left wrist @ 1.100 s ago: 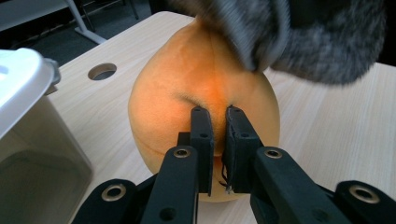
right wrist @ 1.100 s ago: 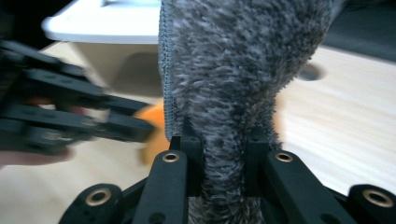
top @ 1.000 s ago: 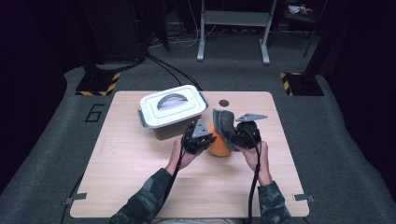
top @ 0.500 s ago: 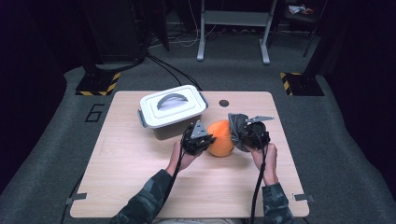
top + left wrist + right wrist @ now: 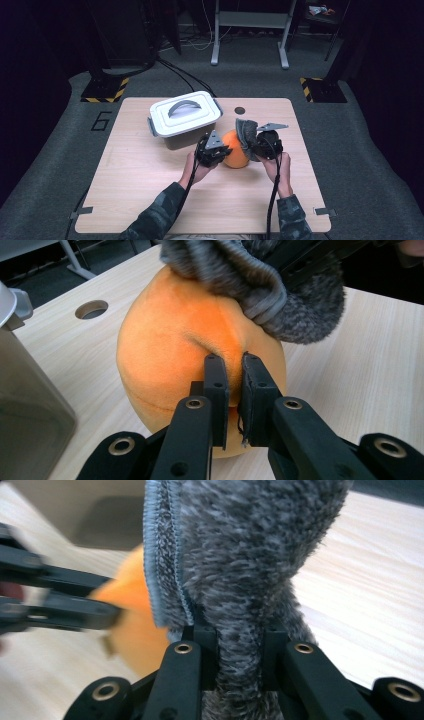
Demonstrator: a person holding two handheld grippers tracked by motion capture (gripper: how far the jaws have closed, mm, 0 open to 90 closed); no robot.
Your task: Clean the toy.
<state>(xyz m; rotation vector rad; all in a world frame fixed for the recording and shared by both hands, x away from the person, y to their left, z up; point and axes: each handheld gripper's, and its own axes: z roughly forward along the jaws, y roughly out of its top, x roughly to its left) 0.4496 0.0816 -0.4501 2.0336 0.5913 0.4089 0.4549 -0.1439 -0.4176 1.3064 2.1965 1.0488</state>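
**Wiping the orange plush with the grey cloth**

Dark floor surrounds the bench (image 5: 150,200). I read this as the wiping step: my left tongs (image 5: 234,385) are clenched on a pinch of the orange plush ball (image 5: 170,350), steadying it near the bench's middle, just off the lidded box (image 5: 185,117). My right tongs (image 5: 240,645) grasp the grey cloth (image 5: 240,555), which lies draped against the ball's top on the right. Next, I judge, calls for dragging the cloth over the plush without loosening the left pinch.

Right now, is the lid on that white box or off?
On. The white lid with its grey handle sits flat across the box, and a side latch is up against its edge.
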